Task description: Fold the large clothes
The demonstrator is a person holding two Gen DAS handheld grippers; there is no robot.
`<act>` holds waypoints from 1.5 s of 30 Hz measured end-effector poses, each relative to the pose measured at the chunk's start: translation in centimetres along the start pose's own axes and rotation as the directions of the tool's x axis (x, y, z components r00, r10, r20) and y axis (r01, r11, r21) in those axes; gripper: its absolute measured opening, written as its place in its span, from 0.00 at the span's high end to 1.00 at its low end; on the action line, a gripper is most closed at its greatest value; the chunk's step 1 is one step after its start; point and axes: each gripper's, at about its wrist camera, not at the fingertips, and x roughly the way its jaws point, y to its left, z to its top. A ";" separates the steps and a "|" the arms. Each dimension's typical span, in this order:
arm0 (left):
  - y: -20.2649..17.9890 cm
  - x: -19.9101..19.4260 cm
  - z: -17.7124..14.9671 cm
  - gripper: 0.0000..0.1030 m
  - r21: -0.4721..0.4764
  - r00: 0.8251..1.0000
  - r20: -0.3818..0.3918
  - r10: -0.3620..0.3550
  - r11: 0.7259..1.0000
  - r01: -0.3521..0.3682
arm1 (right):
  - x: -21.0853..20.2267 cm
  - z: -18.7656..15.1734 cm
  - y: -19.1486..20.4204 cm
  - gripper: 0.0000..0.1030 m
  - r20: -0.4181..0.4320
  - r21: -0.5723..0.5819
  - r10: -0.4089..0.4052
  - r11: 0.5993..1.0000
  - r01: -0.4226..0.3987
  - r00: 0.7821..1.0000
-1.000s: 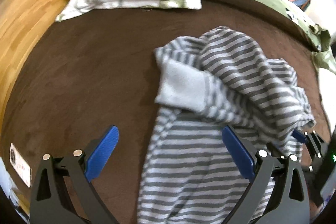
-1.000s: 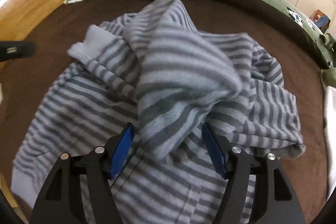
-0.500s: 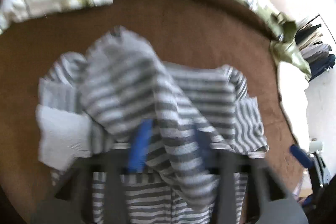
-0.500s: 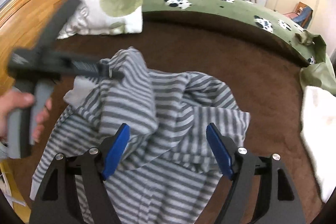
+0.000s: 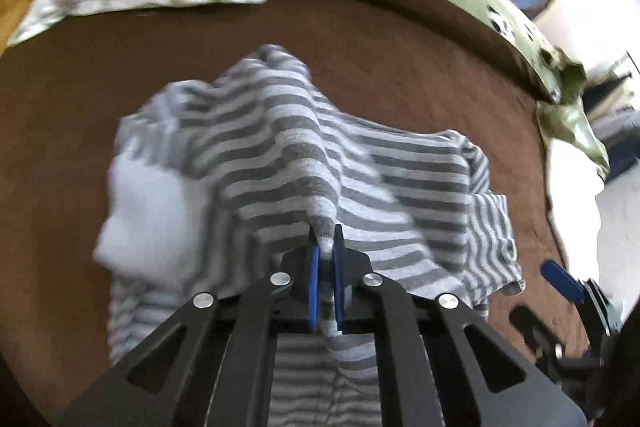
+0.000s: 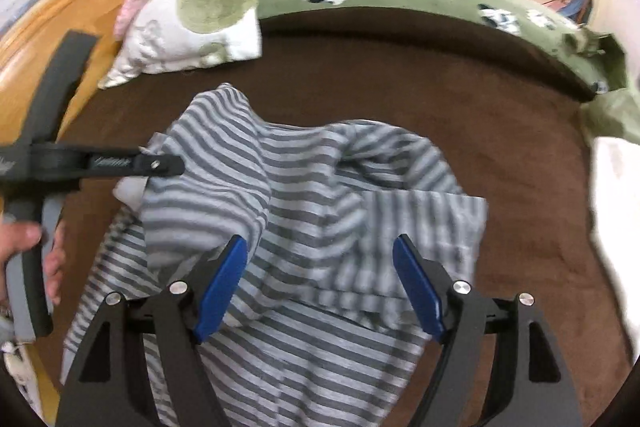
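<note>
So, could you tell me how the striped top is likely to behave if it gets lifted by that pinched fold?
The striped top will probably drape limply: it tents from the fold the left gripper pinches. It looks soft and fleecy, so slipping seems unlikely. Its loose layers would probably trail across the brown blanket.

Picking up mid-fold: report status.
Left gripper just closed, pinching a ridge of the striped garment. Right gripper open above it, gripping nothing. Garment bunched on brown blanket. Nothing in the way.
</note>
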 end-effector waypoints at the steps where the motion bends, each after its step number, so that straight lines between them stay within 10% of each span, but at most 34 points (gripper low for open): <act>1: 0.6 -0.5 -0.6 0.92 -0.007 1.000 0.002 0.028 1.000 -0.028 | 0.6 0.2 0.2 0.36 -0.012 -0.003 0.018 1.000 -0.018 1.000; 4: 3.4 -0.6 -2.8 0.92 -0.060 0.996 -0.031 0.082 0.995 -0.084 | 3.5 0.7 0.8 0.66 -0.083 0.003 0.047 0.999 -0.047 0.995; 10: 7.0 2.8 -5.6 0.90 -0.068 0.988 -0.085 0.132 0.988 -0.138 | 8.8 -1.7 0.8 0.86 -0.182 -0.017 -0.089 0.996 0.087 0.979; 13: 7.8 4.8 -6.1 0.76 -0.056 0.987 -0.073 0.143 0.987 -0.147 | 9.9 -2.9 0.6 0.87 -0.192 -0.029 -0.121 0.993 0.118 0.974; 15: 8.5 5.9 -6.4 0.43 -0.037 0.979 -0.059 0.196 0.979 -0.198 | 10.4 -3.0 1.0 0.88 -0.186 -0.063 -0.151 0.988 0.141 0.971; 24: 9.6 -0.7 -5.9 0.10 -0.012 0.978 0.079 0.194 0.981 -0.194 | 4.9 -1.2 3.7 0.63 -0.094 -0.003 -0.013 1.000 0.013 0.996; 28: 7.8 -5.3 -4.3 0.06 0.025 0.978 0.153 0.143 0.989 -0.149 | 2.2 -0.1 7.1 0.64 -0.076 -0.014 0.102 0.995 -0.104 0.992; 30: 6.3 -5.8 -3.1 0.06 0.049 0.982 0.154 0.108 0.992 -0.117 | 2.3 0.0 8.7 0.92 -0.095 -0.036 0.136 0.990 -0.140 0.986; 38: 2.1 -2.9 3.3 0.06 0.173 0.975 0.222 0.006 0.984 -0.045 | 5.5 -2.6 12.2 0.94 -0.170 -0.060 0.191 0.977 -0.204 0.967; 45: 3.4 5.8 5.8 0.06 0.163 0.974 0.139 0.177 0.966 -0.199 | 8.2 -5.5 11.6 0.93 -0.212 0.003 0.169 0.985 -0.173 0.962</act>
